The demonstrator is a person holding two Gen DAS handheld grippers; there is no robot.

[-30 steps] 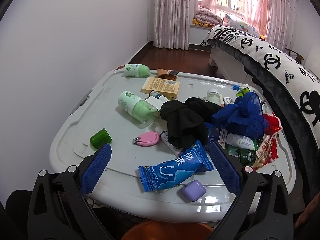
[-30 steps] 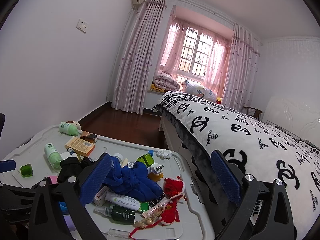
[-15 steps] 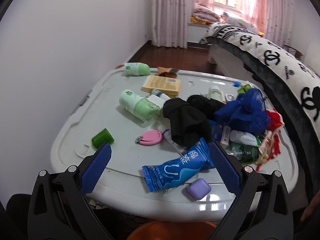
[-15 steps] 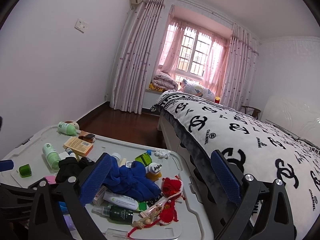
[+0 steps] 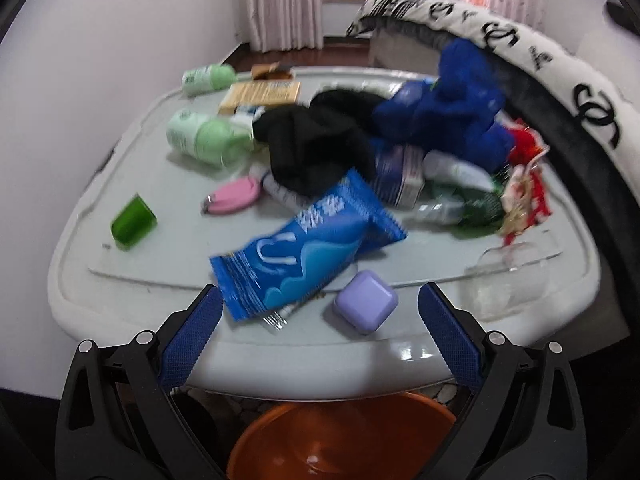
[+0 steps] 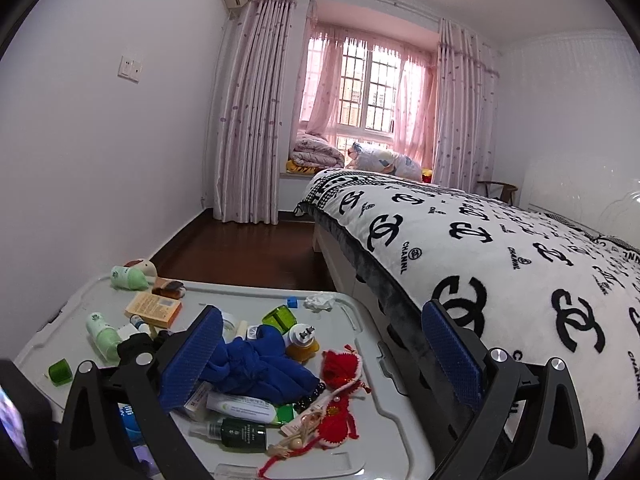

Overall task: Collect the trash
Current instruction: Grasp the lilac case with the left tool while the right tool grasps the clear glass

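A blue snack wrapper lies near the front edge of the white table, with a small lilac case to its right. My left gripper is open just in front of the wrapper, its blue pads on either side of the wrapper's near end. An orange bin sits on the floor below the table edge. My right gripper is open and empty, held above the table's right side and pointing toward the bed. A crumpled white tissue lies at the table's far edge.
The table holds green bottles, a black cloth, a blue cloth, a pink round tag, a green cap, a red ornament and a dark green bottle. A bed stands to the right.
My left gripper has moved forward and down toward the blue wrapper, which now looks much larger. The right gripper has shifted only slightly.
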